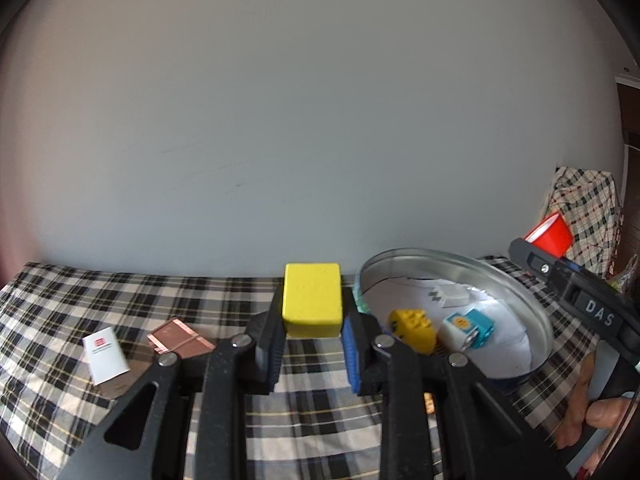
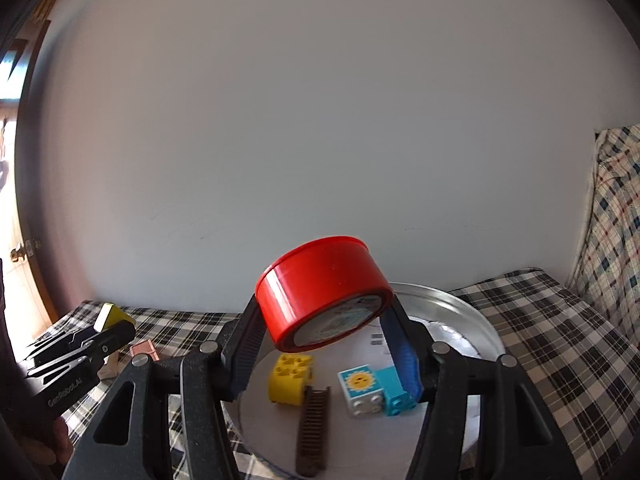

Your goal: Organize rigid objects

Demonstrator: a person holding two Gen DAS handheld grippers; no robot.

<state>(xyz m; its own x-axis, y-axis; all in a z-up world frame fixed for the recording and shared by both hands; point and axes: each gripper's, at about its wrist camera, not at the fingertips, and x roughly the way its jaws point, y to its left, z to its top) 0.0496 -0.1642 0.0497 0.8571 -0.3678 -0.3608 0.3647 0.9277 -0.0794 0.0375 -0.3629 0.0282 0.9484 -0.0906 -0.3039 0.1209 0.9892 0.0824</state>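
Left tongs (image 1: 313, 354): you hold the yellow block (image 1: 312, 299) clamped between the pads, just left of the metal pan's (image 1: 532, 312) rim, above the checkered bench (image 1: 60, 320).
Right tongs (image 2: 326, 354): you grip the red round tin (image 2: 324, 290), tilted, over the pan's near part.
Pan: inside lie a yellow brick (image 2: 290, 378), a brown comb (image 2: 312, 428) and a white-and-teal cube (image 2: 374, 390); the far half shows bare white floor.
Left of pan: a white card (image 1: 106, 354) and a brown flat piece (image 1: 180, 340) lie on the bench.
Behind pan: a plain wall.
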